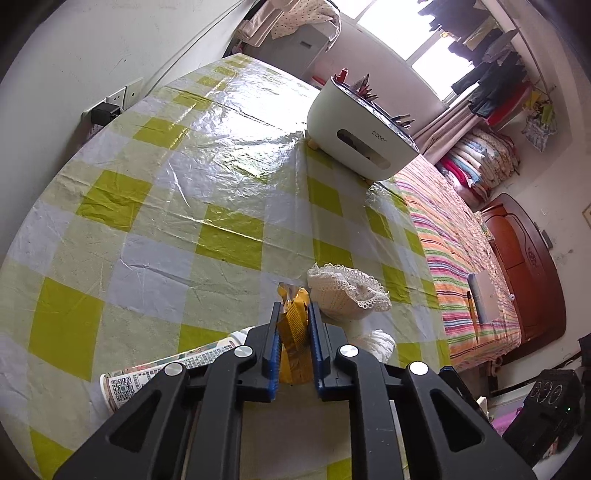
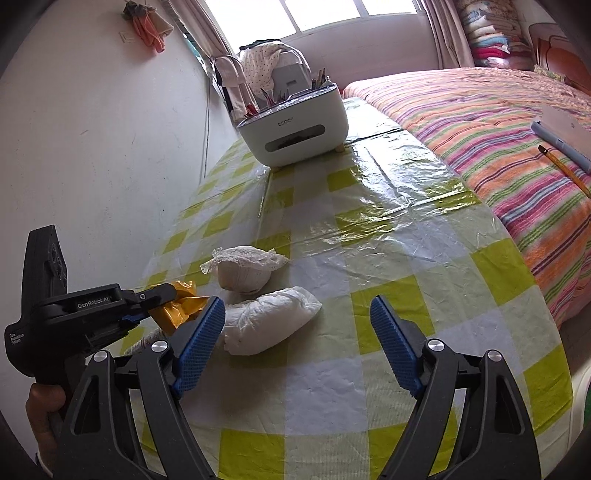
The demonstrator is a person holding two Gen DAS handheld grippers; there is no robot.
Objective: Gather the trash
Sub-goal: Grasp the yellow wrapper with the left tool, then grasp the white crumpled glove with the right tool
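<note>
- Nearest the left wrist camera, the left gripper (image 1: 293, 325) stands clamped on a crumpled yellow wrapper (image 1: 294, 332), both blue pads pressed against its sides.
- Right gripper (image 2: 297, 328) has its jaws well apart with nothing between them; a crumpled white bag (image 2: 267, 319) lies on the table just beside its left pad.
- White lace-edged cloth (image 2: 245, 267) sits beyond the bag, near the wrapper.
- Rolled printed paper (image 1: 147, 373) with a QR code lies left of the left gripper; its text is too small to read.
- Surface: a table (image 2: 388, 229) covered in green-and-white check under glossy clear plastic, set against a white wall.
- White organiser box (image 2: 295, 127) holding pens and pencils stands at the far end; its front lettering is too small to read with certainty.
- Bed with a striped cover (image 2: 498, 140) adjoins the table; a window (image 2: 325, 13) is behind it.
- Left gripper's body reads "GenRobot.AI" and "Data Acquisition System".
</note>
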